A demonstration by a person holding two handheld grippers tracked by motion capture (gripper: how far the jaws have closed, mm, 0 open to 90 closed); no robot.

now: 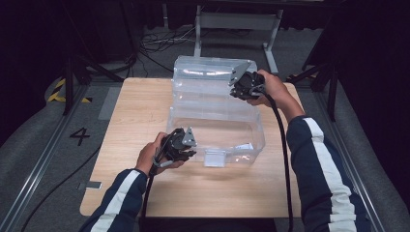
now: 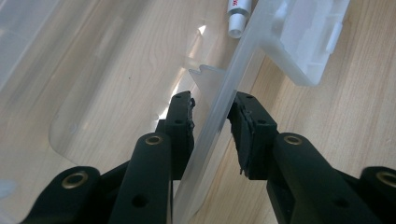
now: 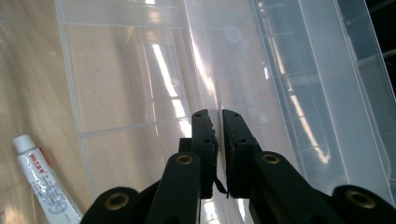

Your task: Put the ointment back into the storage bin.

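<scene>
Dark studio floor with cables and rails is surrounding a pale wood-grain counter (image 1: 125, 193). A clear plastic storage box (image 1: 217, 135) is sitting mid-counter, its long axis running across the counter, with its hinged clear lid (image 1: 208, 72) standing up off the far edge.

Left tool (image 2: 212, 114) is straddling the box's near wall rim: one jaw inside the box, one outside, the thin translucent wall passing between them. The pads are sitting close on both faces, but I cannot tell whether they are actually pressing. In the high view the left tool (image 1: 181, 144) is sitting at the box's near-left corner.

Right tool (image 1: 246, 86) is at the lid's right edge, far-right of the box. Its jaws are standing nearly together, pinching the lid's thin edge (image 3: 215, 116).

Key relation: the lid is lying beyond the box with its hinge line parallel to the box's long axis, so the right hand is the nearer one for swinging it; the left looks to be steadying the box.

Materials: rigid glossy ribbed plastic, slippery. A small white tube (image 3: 44, 186) is lying inside the box, and a moulded latch (image 2: 303, 42) is sitting on the box's near wall.
</scene>
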